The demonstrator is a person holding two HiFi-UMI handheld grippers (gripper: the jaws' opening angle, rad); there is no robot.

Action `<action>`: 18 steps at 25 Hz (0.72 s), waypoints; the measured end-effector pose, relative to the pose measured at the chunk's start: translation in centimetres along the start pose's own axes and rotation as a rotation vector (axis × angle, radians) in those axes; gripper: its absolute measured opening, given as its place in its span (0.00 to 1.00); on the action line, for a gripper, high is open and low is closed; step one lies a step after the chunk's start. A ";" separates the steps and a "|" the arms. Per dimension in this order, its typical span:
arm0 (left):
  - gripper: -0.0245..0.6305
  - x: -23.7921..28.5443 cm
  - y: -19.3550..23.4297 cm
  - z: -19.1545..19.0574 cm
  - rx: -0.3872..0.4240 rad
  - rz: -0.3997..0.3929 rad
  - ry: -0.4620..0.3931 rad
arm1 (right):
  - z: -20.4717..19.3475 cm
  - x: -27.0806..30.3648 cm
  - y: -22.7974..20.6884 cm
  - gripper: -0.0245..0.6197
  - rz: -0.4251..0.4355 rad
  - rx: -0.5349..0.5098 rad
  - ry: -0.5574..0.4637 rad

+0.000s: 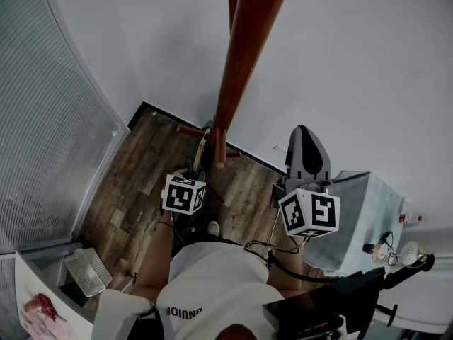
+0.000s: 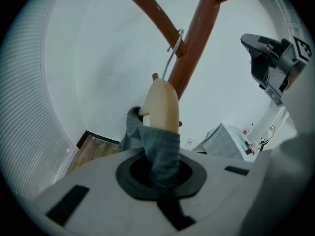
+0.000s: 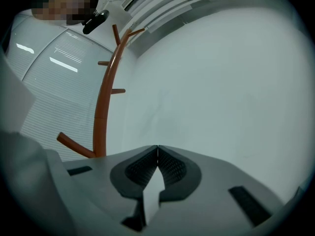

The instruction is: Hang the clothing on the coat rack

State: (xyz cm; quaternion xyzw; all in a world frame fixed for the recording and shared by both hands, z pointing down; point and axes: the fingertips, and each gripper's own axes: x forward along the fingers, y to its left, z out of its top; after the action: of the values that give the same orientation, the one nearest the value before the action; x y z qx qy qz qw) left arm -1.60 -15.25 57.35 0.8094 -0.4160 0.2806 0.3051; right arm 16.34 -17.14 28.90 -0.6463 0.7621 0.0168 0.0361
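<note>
The clothing [image 2: 160, 149], seemingly soft and light, drapes a stiff wooden hanger [image 2: 162, 104] hooked at the coat rack [image 2: 197, 38], pinched at its fold by the left hand-held gripper [image 2: 160, 173]; the right hand-held gripper [image 3: 157, 163] is clenched empty.

The left gripper [image 2: 160, 175] was clamped tight on a grey garment [image 2: 161, 144]. The right gripper [image 3: 157, 154] was held beside it, apart, jaws pressed together with nothing between them.

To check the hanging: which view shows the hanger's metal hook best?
The left gripper view: the metal hook sits over a peg of the coat rack. The head view shows only the wooden hanger, small. The right gripper view shows the coat rack alone.
</note>
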 end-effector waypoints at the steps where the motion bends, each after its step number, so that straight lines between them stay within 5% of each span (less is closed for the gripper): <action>1: 0.07 0.0 0.0 0.0 0.000 -0.001 0.000 | 0.0 0.0 0.1 0.07 0.002 -0.001 -0.002; 18: 0.07 0.7 -0.5 -0.5 0.024 -0.019 0.017 | -0.1 0.0 -0.1 0.07 -0.005 0.002 0.001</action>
State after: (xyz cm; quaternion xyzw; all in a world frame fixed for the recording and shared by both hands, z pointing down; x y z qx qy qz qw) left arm -0.99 -15.02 58.01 0.8145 -0.4024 0.2894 0.3016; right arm 16.47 -17.18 29.00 -0.6483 0.7604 0.0157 0.0366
